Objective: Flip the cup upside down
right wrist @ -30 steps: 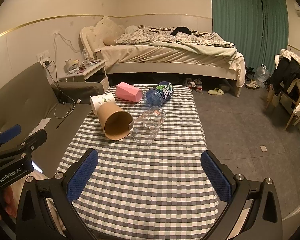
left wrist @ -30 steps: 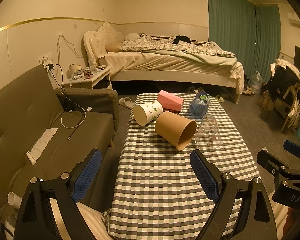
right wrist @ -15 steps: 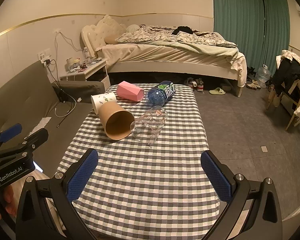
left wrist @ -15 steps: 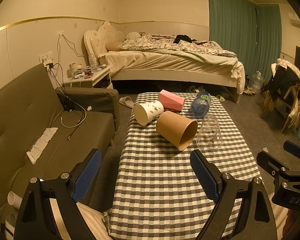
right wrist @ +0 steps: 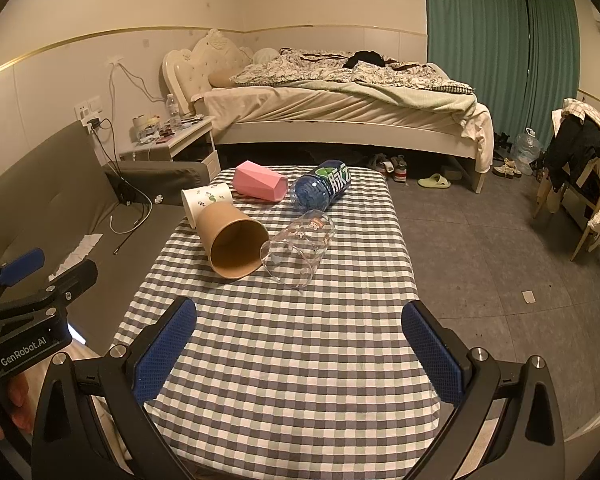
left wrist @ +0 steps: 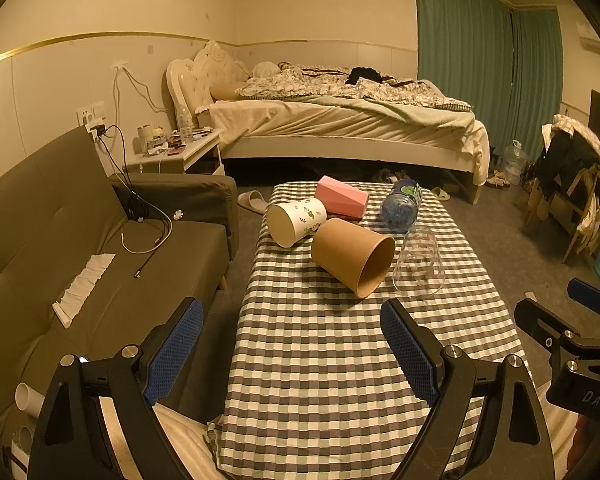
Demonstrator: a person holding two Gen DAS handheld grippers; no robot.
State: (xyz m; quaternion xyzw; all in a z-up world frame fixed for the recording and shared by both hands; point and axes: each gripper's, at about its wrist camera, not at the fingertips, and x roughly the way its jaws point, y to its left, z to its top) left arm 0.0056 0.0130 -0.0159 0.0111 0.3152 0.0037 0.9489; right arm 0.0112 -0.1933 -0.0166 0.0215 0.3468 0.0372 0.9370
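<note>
In my left wrist view, the left gripper point(left wrist: 292, 344) sat at the bottom of the frame with its blue-padded fingers point(left wrist: 174, 350) spread wide and nothing between them. It hung over the near left edge of the checkered table point(left wrist: 328, 380), well short of the cups. The right wrist view showed the same for the right gripper point(right wrist: 300, 348): jaws wide apart, empty, over the near end of the cloth.

The cups lay in the middle of both frames, all on their sides. In the right view I saw the brown paper cup point(right wrist: 232, 242) with its open mouth turned toward my camera, and the clear glass cup point(right wrist: 300, 250) just to its right, touching or nearly touching it; I could not tell which. Up and left of the brown one lay the white paper cup with green leaf print point(right wrist: 204, 202), its rim facing left. Above those, toward the top of the table, rested the pink faceted cup point(right wrist: 260, 186) and, beside it on the right, a blue water bottle point(right wrist: 322, 190), also lying down.

In the left view the other gripper's body showed at the lower right edge. A grey sofa point(left wrist: 60, 240) filled the left of that frame and a bed point(left wrist: 340, 120) ran across the upper middle.
</note>
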